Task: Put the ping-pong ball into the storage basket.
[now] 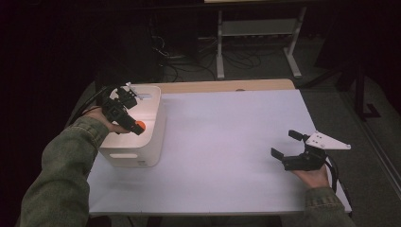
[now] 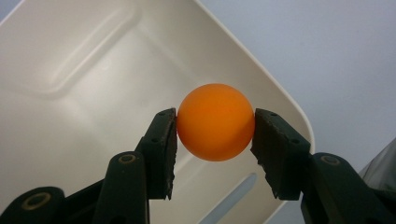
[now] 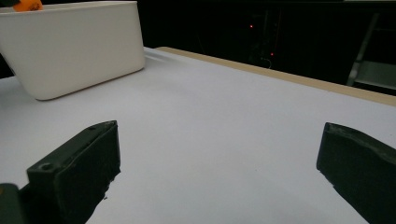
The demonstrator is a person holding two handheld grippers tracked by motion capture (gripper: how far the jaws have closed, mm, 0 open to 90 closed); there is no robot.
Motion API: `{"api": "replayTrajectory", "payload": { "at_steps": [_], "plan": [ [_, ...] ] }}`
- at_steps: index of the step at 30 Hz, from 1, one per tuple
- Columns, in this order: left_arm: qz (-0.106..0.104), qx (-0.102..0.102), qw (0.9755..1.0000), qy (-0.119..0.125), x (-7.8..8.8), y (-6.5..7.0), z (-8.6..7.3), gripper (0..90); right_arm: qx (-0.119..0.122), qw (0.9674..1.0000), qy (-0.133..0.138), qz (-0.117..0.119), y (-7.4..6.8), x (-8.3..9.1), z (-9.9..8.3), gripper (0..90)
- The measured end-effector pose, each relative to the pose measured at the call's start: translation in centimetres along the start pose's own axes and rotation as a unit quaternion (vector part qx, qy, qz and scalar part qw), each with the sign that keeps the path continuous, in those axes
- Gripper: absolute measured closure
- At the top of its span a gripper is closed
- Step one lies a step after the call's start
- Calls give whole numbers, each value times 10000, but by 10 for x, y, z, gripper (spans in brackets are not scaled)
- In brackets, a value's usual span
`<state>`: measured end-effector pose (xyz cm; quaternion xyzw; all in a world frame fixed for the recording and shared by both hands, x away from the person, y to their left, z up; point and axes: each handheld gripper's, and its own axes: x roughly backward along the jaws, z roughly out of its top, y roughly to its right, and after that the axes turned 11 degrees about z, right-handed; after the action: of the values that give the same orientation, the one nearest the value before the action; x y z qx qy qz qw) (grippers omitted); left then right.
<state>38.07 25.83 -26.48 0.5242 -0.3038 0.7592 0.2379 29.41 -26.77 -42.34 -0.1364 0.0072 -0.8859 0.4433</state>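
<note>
An orange ball is pinched between the two black pads of my left gripper, which is shut on it. In the high view the left gripper holds the orange ball over the open top of a white bin at the table's left side. The white bin lies below the ball, its inside bare. My right gripper rests open near the table's right front edge, nothing between its jaws. From the right gripper view the white bin stands far left.
The white table top spreads between the bin and the right gripper. A wooden strip runs along the far edge. Beyond it, on the dark floor, are cables and a white metal stand.
</note>
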Motion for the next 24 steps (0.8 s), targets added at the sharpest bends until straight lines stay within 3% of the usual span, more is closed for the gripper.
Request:
{"api": "replayTrajectory", "payload": {
  "at_steps": [24],
  "plan": [
    [-51,21,9999,-140,-31,5,-8,505,10,10000,-22,-7,0,0,0,0]
  ]
}}
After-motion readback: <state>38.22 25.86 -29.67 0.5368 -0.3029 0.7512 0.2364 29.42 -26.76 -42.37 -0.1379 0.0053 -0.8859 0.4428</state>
